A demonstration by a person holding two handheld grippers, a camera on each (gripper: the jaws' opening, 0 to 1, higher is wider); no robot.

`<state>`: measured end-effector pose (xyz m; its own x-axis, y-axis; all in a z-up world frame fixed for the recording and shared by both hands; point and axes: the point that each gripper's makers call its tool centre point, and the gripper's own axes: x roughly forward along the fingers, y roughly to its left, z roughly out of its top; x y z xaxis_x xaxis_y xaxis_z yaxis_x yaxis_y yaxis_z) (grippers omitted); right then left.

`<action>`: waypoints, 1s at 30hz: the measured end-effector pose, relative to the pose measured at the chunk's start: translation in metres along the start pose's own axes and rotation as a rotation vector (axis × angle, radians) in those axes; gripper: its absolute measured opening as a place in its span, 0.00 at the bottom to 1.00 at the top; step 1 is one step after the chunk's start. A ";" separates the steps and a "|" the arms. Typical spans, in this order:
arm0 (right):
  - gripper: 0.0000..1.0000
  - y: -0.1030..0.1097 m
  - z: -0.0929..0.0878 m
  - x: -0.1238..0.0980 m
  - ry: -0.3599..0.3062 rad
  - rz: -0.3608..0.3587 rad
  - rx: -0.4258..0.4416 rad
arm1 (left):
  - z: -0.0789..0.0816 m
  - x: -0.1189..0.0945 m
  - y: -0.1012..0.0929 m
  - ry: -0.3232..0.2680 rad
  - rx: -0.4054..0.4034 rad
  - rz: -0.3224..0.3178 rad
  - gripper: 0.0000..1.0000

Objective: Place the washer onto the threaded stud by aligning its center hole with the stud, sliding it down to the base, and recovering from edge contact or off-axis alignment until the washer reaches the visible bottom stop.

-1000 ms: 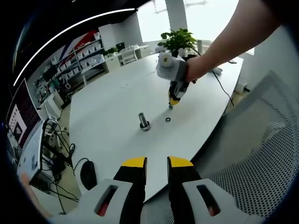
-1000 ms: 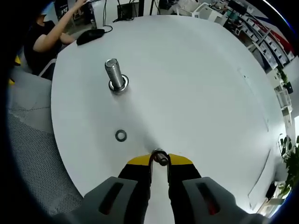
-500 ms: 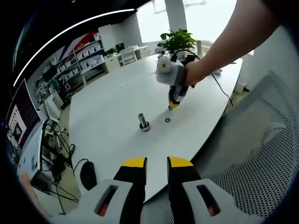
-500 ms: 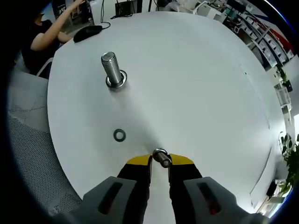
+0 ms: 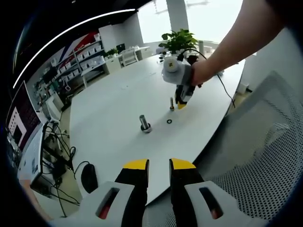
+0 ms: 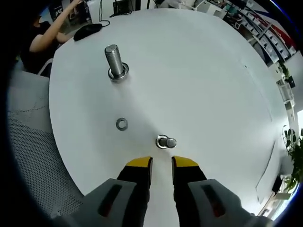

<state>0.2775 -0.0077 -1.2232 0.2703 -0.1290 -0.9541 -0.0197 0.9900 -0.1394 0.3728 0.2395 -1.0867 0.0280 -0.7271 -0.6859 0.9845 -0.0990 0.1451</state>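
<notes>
A wide white table (image 5: 113, 118) is seen in an open office, with shelving along one wall, a leafy plant (image 5: 180, 40) at the table's far end and mesh chair backs at its near edge. No brand name or writing can be read; only a small dark mark is made out on the grey body of the right gripper in the left gripper view.

In the right gripper view, a large stud (image 6: 114, 60) is stood upright on the table, threaded and seated on a ring at its base. A loose washer (image 6: 122, 124) lies flat between that stud and a smaller stud (image 6: 166, 142), touching neither. The smaller stud is stood well apart from the large one. The right gripper (image 6: 161, 163) is held just short of the smaller stud, its yellow-tipped jaws parted with nothing between them. A black mouse (image 6: 87, 31) lies beyond the large stud, beside a person's arm.

In the left gripper view, the left gripper (image 5: 159, 164) is held off the table's near edge, far from the large stud, its jaws slightly apart and empty.
</notes>
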 end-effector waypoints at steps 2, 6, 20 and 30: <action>0.20 -0.001 -0.002 0.002 -0.004 0.002 0.004 | 0.000 0.001 0.000 -0.001 0.001 0.001 0.15; 0.21 0.015 -0.010 -0.003 0.008 0.010 0.006 | -0.001 0.002 0.000 -0.002 0.002 -0.002 0.15; 0.23 0.049 0.025 0.017 -0.053 0.098 -0.030 | 0.001 -0.001 0.000 -0.004 -0.002 0.001 0.15; 0.23 0.059 0.048 0.020 -0.084 0.120 -0.032 | 0.000 0.000 0.001 -0.005 -0.003 0.003 0.15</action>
<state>0.3282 0.0514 -1.2380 0.3440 -0.0033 -0.9390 -0.0867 0.9956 -0.0353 0.3735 0.2393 -1.0866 0.0297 -0.7305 -0.6823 0.9849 -0.0950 0.1446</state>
